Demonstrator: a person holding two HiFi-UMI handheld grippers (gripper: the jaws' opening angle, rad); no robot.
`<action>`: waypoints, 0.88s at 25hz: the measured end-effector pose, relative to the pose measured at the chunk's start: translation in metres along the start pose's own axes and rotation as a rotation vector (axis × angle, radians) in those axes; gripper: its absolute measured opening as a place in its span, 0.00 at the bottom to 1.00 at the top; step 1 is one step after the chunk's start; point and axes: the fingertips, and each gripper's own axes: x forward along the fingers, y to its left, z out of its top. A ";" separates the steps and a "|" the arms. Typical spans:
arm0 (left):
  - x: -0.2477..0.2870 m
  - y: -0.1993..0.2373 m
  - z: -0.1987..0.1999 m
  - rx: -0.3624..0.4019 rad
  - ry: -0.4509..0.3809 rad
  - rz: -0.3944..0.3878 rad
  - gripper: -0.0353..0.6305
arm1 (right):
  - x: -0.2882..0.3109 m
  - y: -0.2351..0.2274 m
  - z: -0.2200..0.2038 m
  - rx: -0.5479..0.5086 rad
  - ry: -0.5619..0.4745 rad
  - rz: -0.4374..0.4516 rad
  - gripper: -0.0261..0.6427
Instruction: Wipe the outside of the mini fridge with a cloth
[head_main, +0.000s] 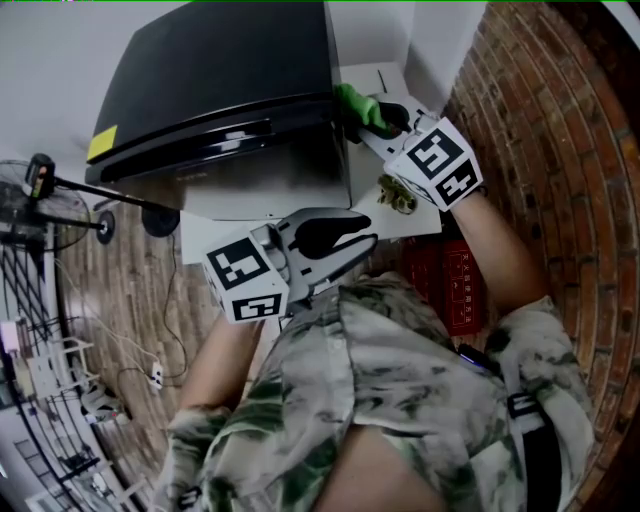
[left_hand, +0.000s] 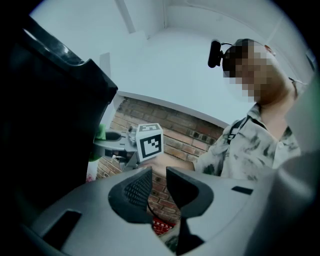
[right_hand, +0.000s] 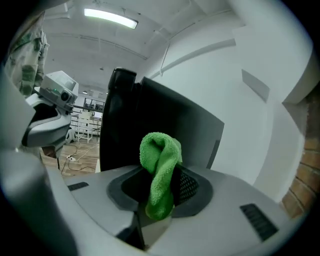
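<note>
Grey left claw (left_hand: 159, 175), right claw (right_hand: 159, 182), black-white marker cubes (head_main: 247, 279), mottled green-white shirt (head_main: 400, 370)

Right arm (head_main: 503, 255) extended forward, bare forearm, right gripper (right_hand: 164, 186) held out ahead. Its fingers (right_hand: 187, 184) are clamped on a green cloth (right_hand: 160, 160), which bunches up above the tips. Left arm (head_main: 222, 352) bent and tucked close to the torso. Left gripper (left_hand: 159, 186) sits low in front of the chest, pointing toward the right one. Its fingers (left_hand: 134, 192) are slightly apart with nothing between them.
</note>
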 end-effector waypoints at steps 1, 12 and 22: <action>-0.001 0.001 0.000 -0.003 -0.001 0.004 0.18 | 0.003 0.003 -0.009 0.007 0.011 0.003 0.22; -0.006 0.011 -0.007 -0.034 -0.011 0.045 0.18 | 0.041 0.046 -0.143 0.090 0.168 0.074 0.22; -0.010 0.015 -0.012 -0.050 -0.007 0.070 0.18 | 0.064 0.074 -0.222 0.162 0.276 0.095 0.22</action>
